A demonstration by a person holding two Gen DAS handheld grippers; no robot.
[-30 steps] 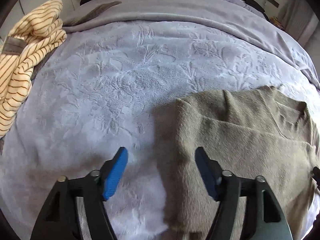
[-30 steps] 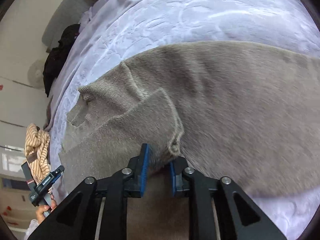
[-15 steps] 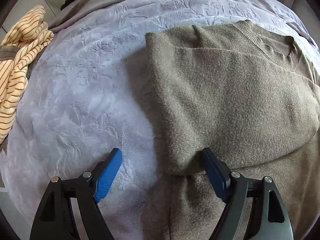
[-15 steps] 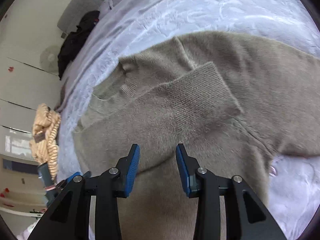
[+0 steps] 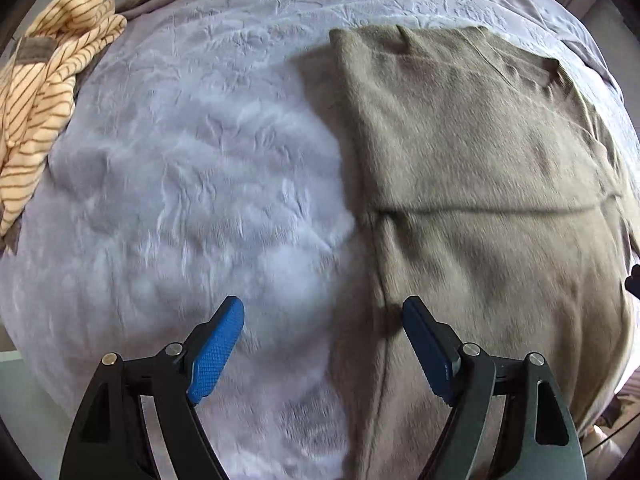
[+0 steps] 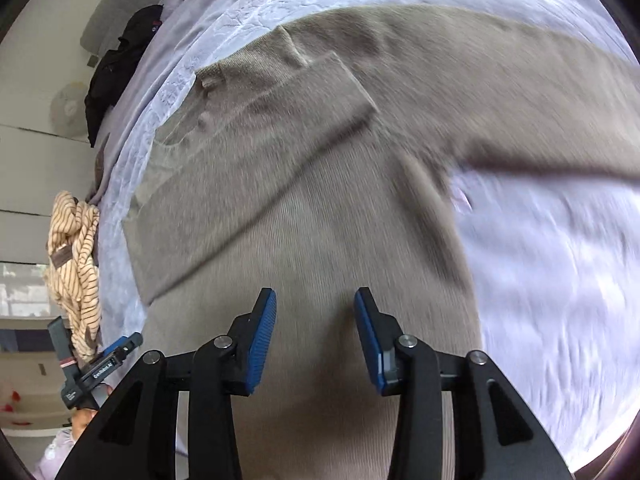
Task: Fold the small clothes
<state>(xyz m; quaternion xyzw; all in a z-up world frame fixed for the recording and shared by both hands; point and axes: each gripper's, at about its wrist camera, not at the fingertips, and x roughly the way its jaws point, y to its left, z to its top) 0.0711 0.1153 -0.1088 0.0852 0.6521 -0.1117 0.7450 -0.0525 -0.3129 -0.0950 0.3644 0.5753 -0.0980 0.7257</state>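
Observation:
A grey-brown knit sweater lies flat on the lilac bedspread, with one sleeve folded across its chest. My left gripper is open and empty, over the sweater's left edge near the hem. My right gripper is open and empty, above the sweater's lower body. The other sleeve stretches away to the right in the right wrist view. The left gripper also shows in the right wrist view at the lower left.
A yellow striped garment lies crumpled at the bed's left edge; it also shows in the right wrist view. Dark clothes lie at the far end of the bed. The bed's edge falls away at lower left.
My right gripper opened and let go of the sleeve, which now lies across the chest, then drew back toward the hem. My left gripper moved back along the sweater's left edge, still open.

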